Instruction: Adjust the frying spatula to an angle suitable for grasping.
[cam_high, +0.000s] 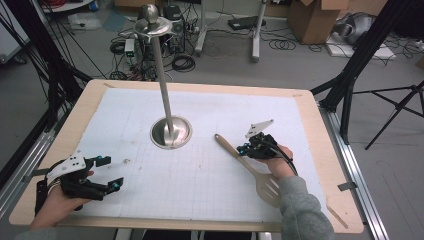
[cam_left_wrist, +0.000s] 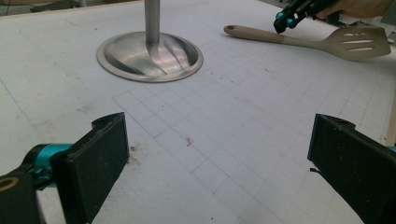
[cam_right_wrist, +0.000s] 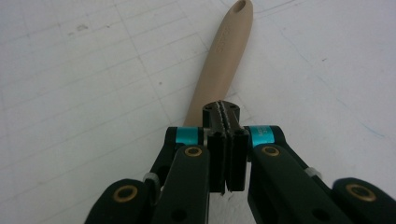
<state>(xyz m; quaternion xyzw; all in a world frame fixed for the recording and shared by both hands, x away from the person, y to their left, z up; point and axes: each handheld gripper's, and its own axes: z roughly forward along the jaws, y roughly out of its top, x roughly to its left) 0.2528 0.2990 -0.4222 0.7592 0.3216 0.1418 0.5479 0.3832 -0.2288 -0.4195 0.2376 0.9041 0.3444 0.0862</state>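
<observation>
Spatula (cam_high: 248, 170) lay flat on the white gridded mat (cam_high: 200, 180), right of the metal stand's base (cam_high: 171, 132), its beige handle pointing toward that base. Right gripper (cam_high: 243, 149) sat just over the handle's middle, jaws pressed together with nothing visibly clamped between them. Left gripper (cam_high: 111, 173) rested well apart near the mat's left edge, jaws spread wide and empty.

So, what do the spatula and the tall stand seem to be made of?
The spatula looks like matte beige plastic or silicone: even colour with no shine and a slotted blade. The stand looks like polished metal, probably steel: its round base mirrors light in bright streaks.
</observation>
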